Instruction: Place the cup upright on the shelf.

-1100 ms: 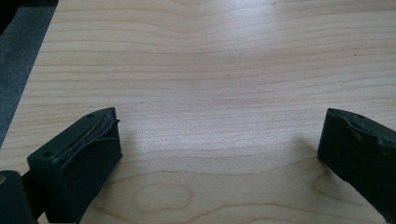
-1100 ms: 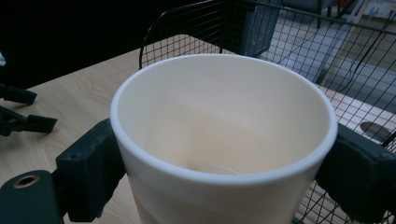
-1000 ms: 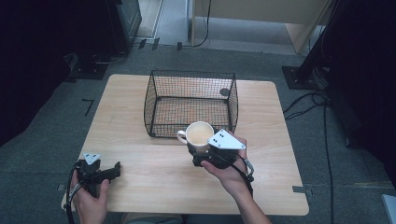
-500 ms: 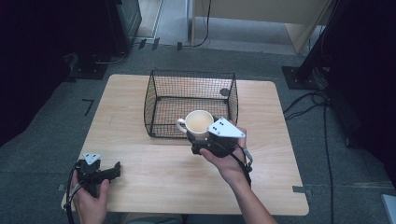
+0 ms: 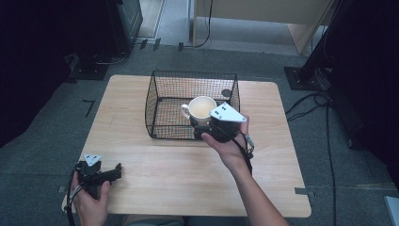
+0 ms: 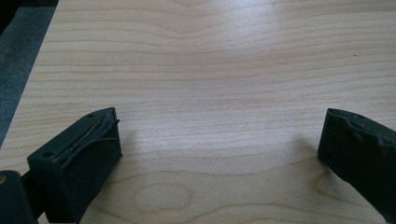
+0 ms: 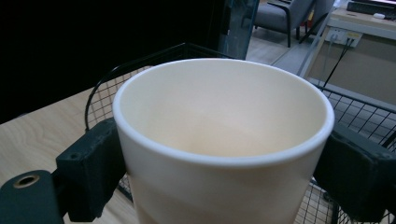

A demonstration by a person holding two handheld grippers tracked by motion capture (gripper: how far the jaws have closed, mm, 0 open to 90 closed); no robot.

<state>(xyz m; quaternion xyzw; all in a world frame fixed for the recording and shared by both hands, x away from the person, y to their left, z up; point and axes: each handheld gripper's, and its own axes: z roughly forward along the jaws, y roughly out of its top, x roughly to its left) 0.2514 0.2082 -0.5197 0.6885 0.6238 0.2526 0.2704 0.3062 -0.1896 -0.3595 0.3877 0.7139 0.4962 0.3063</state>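
Cream mug (image 5: 202,107) – black wire basket (image 5: 162,101) – pale wood-grain table (image 5: 188,174), black fingers (image 6: 77,154)

Table (image 5: 141,108) evenly lit from above, surroundings fall to near black. Soft glare patch on wood in left gripper view. Cup (image 7: 224,140) sharp up close, room behind slightly soft. Shadows faint, high view a bit grainy.

Mug (image 7: 224,140), smooth cream ceramic with soft sheen, basket (image 5: 188,101), thin black wire mesh, table (image 6: 210,70), pale matt wood grain, jaws, matt black rubbery pads
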